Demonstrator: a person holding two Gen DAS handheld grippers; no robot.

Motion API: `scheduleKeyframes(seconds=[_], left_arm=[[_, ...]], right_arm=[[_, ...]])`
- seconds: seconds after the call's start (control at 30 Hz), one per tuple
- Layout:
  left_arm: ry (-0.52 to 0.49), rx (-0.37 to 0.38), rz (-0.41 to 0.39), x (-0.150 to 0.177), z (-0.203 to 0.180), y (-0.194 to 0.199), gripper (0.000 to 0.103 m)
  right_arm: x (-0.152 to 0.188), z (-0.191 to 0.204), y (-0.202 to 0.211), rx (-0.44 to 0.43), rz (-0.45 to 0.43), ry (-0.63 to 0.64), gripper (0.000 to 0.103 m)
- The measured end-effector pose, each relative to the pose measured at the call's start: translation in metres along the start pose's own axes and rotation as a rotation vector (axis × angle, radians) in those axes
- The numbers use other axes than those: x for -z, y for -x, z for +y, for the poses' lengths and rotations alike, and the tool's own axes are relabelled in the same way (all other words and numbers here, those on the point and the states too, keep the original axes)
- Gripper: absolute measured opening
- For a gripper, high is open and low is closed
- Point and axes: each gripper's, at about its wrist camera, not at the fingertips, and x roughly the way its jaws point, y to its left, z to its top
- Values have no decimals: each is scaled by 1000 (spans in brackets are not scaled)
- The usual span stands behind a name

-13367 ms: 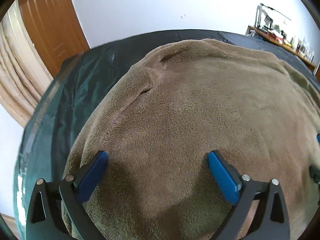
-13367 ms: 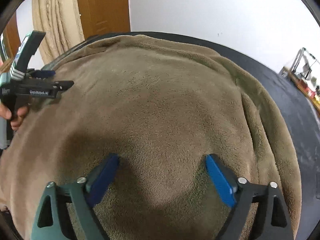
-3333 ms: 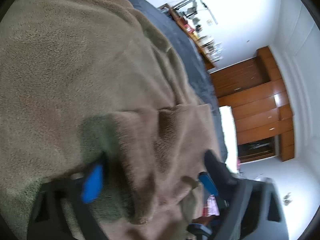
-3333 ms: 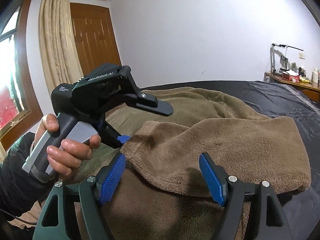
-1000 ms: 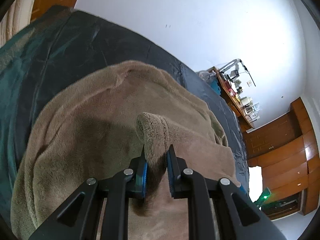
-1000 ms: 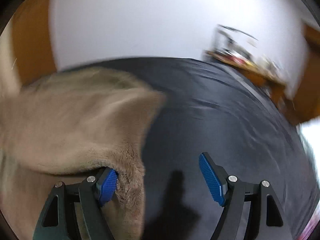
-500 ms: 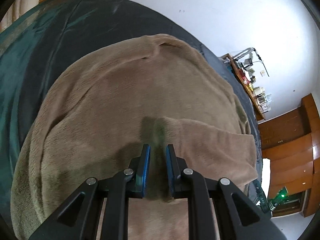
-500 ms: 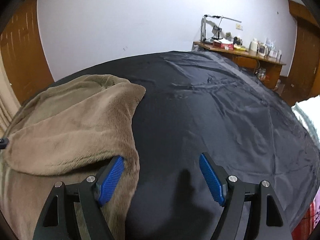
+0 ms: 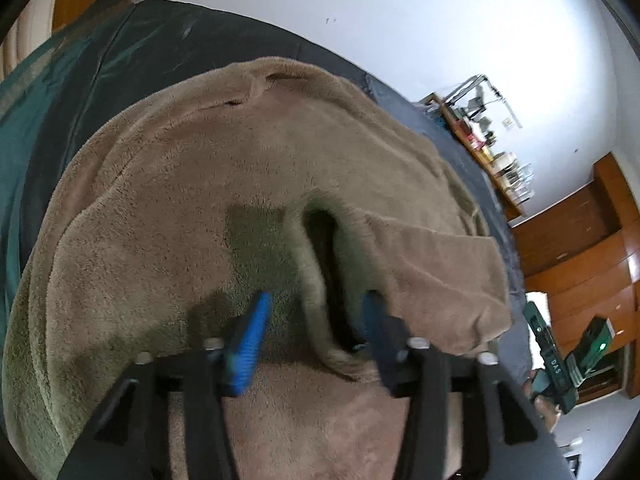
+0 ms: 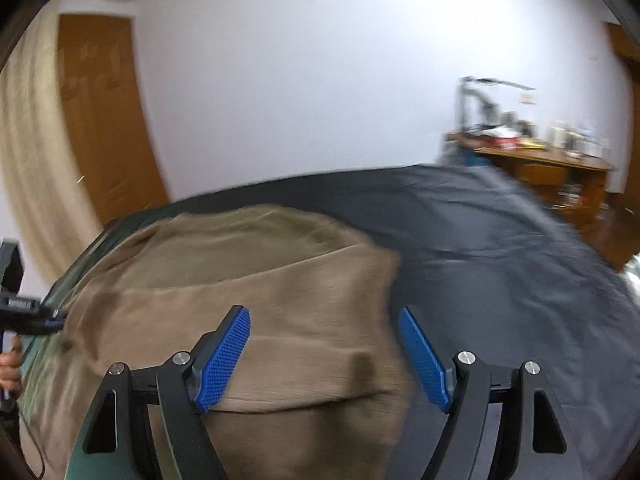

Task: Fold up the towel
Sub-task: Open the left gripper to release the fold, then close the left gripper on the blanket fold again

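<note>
Left wrist view: the brown towel (image 9: 168, 208) is spread on the dark bed cover (image 9: 80, 92), with a flap (image 9: 432, 280) doubled over toward the right side. The left gripper (image 9: 316, 320) is seen partly open, blurred; a raised ridge of pile (image 9: 316, 280) stands between its jaws, and no grip can be confirmed. The right gripper (image 9: 560, 356) is seen off past the flap's right edge.

Right wrist view: the right gripper (image 10: 324, 356) is wide open and empty, held above the folded flap (image 10: 280, 320). The flap's right edge (image 10: 394, 320) runs away from the camera and falls between the jaws, nearer the right pad. The left gripper (image 10: 24, 312) is seen at the far left, across the towel's width.

Judged: the fold line runs left-right between both grippers; this edge is nearer the right one.
</note>
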Motion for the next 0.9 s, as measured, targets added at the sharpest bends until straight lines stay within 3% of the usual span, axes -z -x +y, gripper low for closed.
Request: scheduleKeyframes(seconds=[0.17,0.23,0.53,0.67,0.9], left_arm=[[-23,-54,-2,3,8,-12,56],[-26,-55,-10,1,8,-12,56],[-26,-53,-29,-11,8,-16,61],[56,98,-11,-15,21,-11,69],[151,212,-33,-15,40,2,80]], right_arm=[[24,14,-48,9,203,103,79],[31,11,-52,-5,238,101,80],[35,24,-55,19,251,146,87],[31,19,-60,4,250,126,88],[30,20,-61,2,249,125,88]])
